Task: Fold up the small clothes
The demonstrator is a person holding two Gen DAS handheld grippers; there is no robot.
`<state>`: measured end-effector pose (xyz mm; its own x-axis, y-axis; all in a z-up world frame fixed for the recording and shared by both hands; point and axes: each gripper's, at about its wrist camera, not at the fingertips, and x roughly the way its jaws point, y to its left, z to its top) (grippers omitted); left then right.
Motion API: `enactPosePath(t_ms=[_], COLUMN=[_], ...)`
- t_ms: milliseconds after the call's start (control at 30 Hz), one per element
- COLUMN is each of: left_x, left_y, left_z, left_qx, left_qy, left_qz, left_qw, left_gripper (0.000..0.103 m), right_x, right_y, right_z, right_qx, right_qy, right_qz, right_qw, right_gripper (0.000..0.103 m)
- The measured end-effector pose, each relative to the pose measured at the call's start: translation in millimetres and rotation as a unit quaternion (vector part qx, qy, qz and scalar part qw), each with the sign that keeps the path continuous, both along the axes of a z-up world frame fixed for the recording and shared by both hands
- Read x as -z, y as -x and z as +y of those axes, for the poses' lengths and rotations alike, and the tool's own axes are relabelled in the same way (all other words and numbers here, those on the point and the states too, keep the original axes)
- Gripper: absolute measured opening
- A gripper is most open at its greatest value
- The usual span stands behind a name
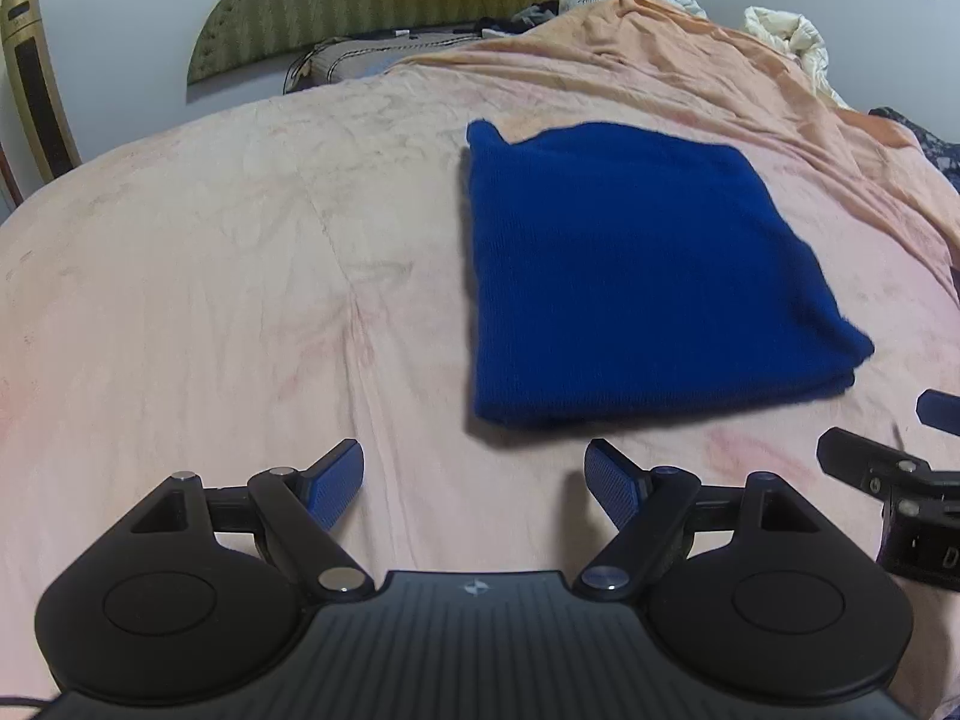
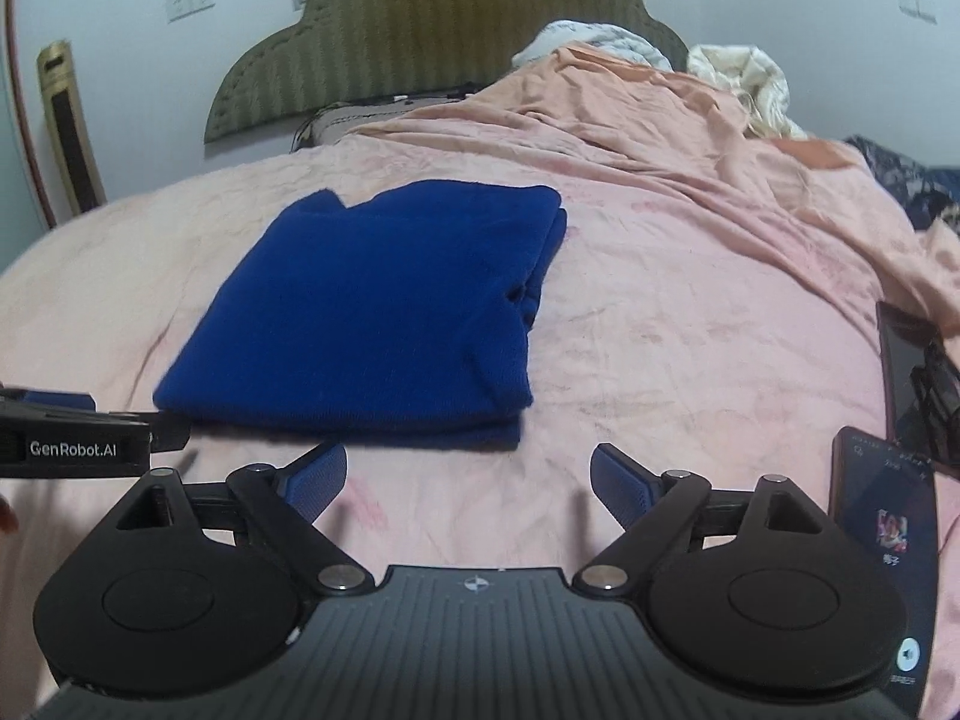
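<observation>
Garment: a blue knit garment lies folded into a thick, roughly square stack on the bed, with layered edges showing along its near side and its right side in the right wrist view.
Bed: a pink wrinkled bedspread covers the bed; an orange-pink sheet is bunched toward the headboard end.
Left tongs: the left tongs are spread wide with nothing between the blue pads; they hover above the bedspread, just short of the garment's near edge and a little to its left.
Right tongs: the right tongs are likewise released, pads apart and empty, near the garment's near right corner without touching it.
Mutual view: each tool shows at the edge of the other's camera, the right one at the right edge of the left wrist view, the left one at the left edge of the right wrist view.
Phones: a phone with a lit screen lies on the bedspread right of the right tongs, and a second dark phone sits just beyond it.
Background: a green padded headboard stands against a white wall, with crumpled white bedding at the far right.
</observation>
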<state>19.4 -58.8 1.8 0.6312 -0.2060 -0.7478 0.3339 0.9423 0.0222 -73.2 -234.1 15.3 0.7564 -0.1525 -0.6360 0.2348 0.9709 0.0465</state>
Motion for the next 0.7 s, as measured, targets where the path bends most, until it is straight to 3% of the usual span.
enactPosePath(t_ms=[233,700], left_x=[12,11], left_y=[8,10], left_z=[7,8], left_qx=[-0.014,-0.025], left_qy=[0.019,0.007], left_qz=[-0.003,-0.012], left_qw=[0.9997,0.9996], left_gripper=[0.082,0.082], right_x=[4,12], right_y=[5,7], right_z=[6,6], right_qx=[-0.020,-0.017], right_qy=[0.007,0.008], right_qz=[0.004,0.017], right_qw=[1.000,1.000], right_gripper=[0.094,0.098])
